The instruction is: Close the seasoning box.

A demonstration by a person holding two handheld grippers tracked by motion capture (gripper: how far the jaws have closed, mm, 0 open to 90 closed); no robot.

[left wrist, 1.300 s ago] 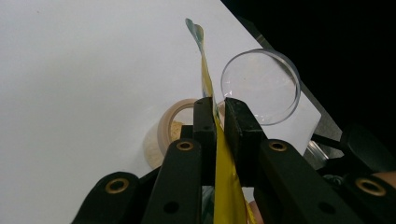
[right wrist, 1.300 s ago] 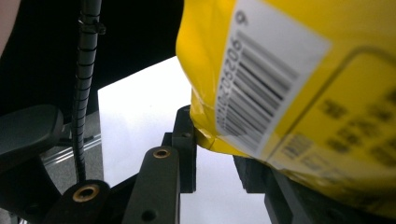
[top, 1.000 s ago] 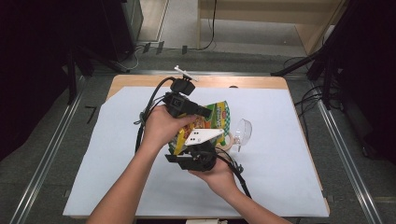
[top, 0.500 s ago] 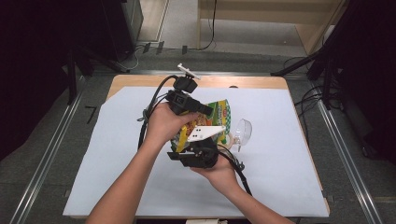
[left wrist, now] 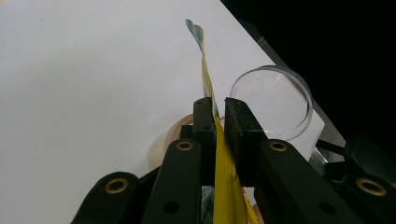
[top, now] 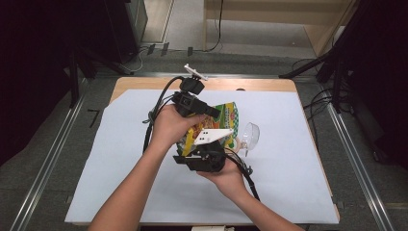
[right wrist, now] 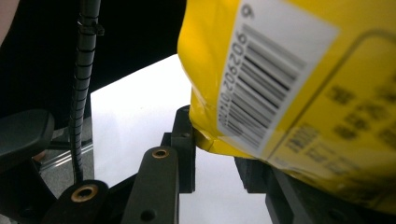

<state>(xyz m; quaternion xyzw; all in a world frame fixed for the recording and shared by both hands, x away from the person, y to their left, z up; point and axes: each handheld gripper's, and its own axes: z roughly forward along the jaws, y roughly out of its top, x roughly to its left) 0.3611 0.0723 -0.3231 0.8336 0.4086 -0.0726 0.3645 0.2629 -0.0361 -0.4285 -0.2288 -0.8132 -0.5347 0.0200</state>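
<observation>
Little has shifted since a second ago: your left gripper (top: 211,111) has edged slightly toward the table's far side, jaws pinched tight on the edge of the yellow bag (top: 226,117), which hangs lifted over the white sheet (top: 120,163). Your right gripper (right wrist: 215,158) holds the bag's bottom corner between narrow jaws, though whether they truly clamp is hard to tell. That suggests you're readying to pull it open beside the clear dish (left wrist: 273,100).

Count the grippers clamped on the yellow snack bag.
1 for sure: the left gripper pinches the yellow snack bag edge. The right gripper sits around its corner, contact unclear.
</observation>
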